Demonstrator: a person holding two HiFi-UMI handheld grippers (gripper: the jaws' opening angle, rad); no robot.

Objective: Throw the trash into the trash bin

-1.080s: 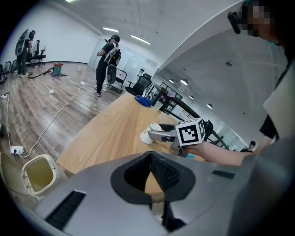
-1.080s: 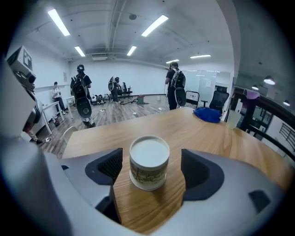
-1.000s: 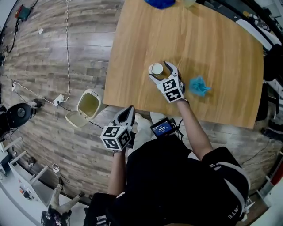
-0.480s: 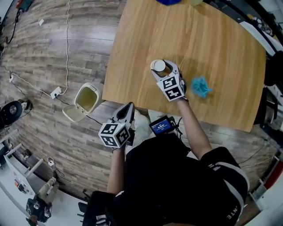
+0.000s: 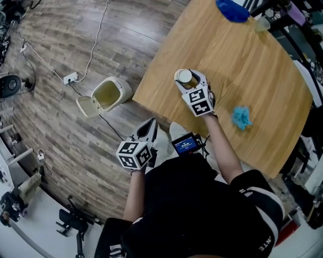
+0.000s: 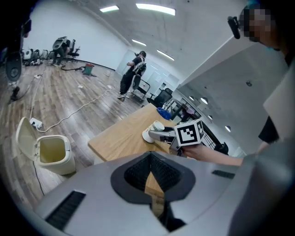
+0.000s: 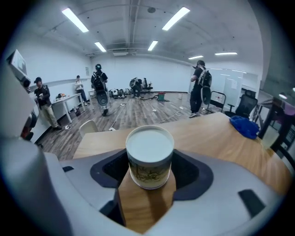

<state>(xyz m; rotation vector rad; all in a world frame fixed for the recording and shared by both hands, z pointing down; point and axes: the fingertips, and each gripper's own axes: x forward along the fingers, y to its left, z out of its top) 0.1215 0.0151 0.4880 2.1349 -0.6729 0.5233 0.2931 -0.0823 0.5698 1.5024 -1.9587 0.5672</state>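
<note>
Head view, looking steeply down on a wooden table (image 5: 252,60) and a plank floor (image 5: 60,45). The right gripper (image 5: 189,79) reaches over the table's near corner, its jaws closed on a paper cup with a white lid (image 5: 185,77). In the right gripper view the cup stands upright between the two pads, touching both. The left gripper (image 5: 150,126) is off the table, over the floor beside the person's body. In the left gripper view its jaws meet at the tips with nothing between them, and through the thin slit behind the tips only the table's wood shows.

The trash bin (image 5: 122,91), cream-coloured, stands on the floor just beside the table's left edge. Its lid (image 5: 86,107) is swung open and the inside is visible. The bin lies well apart from the cup, between the left gripper and the table corner.

A crumpled blue piece of trash (image 5: 242,117) lies on the table to the right of the right gripper, near the edge closest to the person. A dark blue cloth (image 5: 232,10) lies at the far end. A white cable (image 5: 96,40) runs across the floor to a power strip (image 5: 70,77) near the bin.
</note>
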